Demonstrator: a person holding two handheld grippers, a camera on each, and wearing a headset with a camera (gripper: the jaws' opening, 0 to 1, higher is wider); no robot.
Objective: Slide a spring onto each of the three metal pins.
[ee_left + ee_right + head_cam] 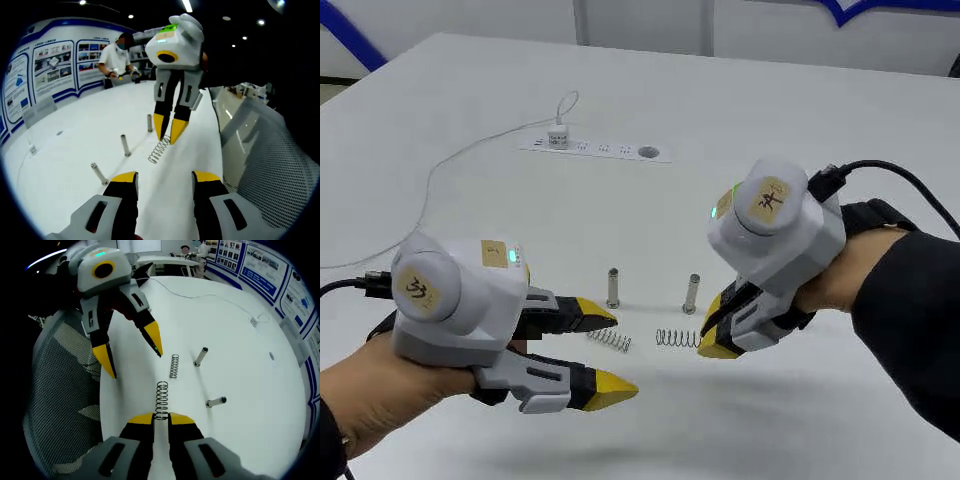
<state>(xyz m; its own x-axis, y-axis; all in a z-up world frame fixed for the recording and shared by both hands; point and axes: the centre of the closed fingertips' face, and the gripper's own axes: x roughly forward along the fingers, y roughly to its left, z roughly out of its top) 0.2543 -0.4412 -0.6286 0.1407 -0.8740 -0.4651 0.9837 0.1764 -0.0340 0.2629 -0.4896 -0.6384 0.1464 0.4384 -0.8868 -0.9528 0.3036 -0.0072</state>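
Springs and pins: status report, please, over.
Left tool open, empty. Right tool shut on one end of a spring. Three pins upright, bare. Nothing blocking.

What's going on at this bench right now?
At a white table, a person's right gripper is shut on one end of a small coiled metal spring lying there. The left gripper hangs open beside a second spring. The three upright metal pins stand bare.

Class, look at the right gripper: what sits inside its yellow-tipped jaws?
One end of a coiled metal spring sits between the jaws of the right gripper; the rest lies on the white table. Any coils deeper in are covered by the yellow tips, so cannot be seen.
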